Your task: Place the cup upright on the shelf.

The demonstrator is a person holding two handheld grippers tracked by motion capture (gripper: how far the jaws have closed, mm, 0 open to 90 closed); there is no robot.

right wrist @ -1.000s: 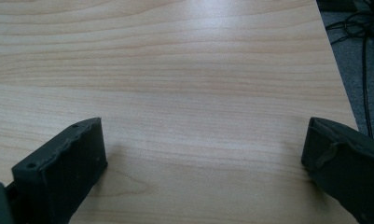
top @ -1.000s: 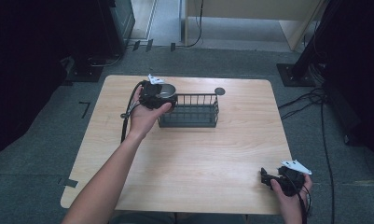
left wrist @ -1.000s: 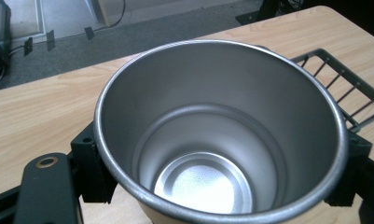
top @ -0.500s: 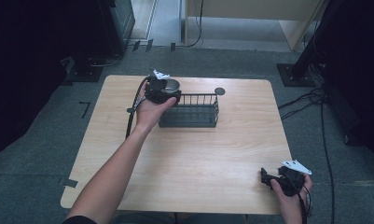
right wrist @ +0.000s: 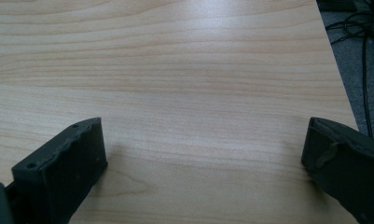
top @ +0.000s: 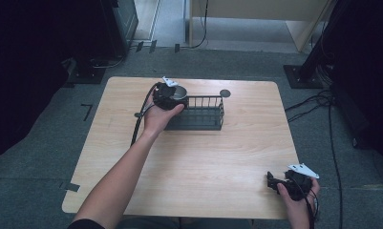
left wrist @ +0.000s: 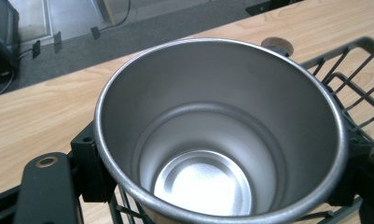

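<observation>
A shiny steel cup [top: 180,91] is clamped between the black jaws of my left gripper [top: 172,98], held upright with its mouth up. In the left gripper view the empty cup [left wrist: 212,140] hangs over the left end of a black wire basket [left wrist: 357,93], and my left gripper [left wrist: 222,161] presses on both its sides. The basket [top: 203,117] stands at the table's far middle. My right gripper [top: 271,182] rests low at the near right corner. In its own view the right gripper [right wrist: 203,154] stands open over bare wood.
A small dark round disc [top: 225,93] lies on the wooden table [top: 218,157] just behind the basket's right end. Cables [top: 323,102] trail over the grey floor to the right. Dark stands and furniture ring the table.
My left hand has carried the cup to the right and lower, over the basket's left end. The right gripper has stayed put.
</observation>
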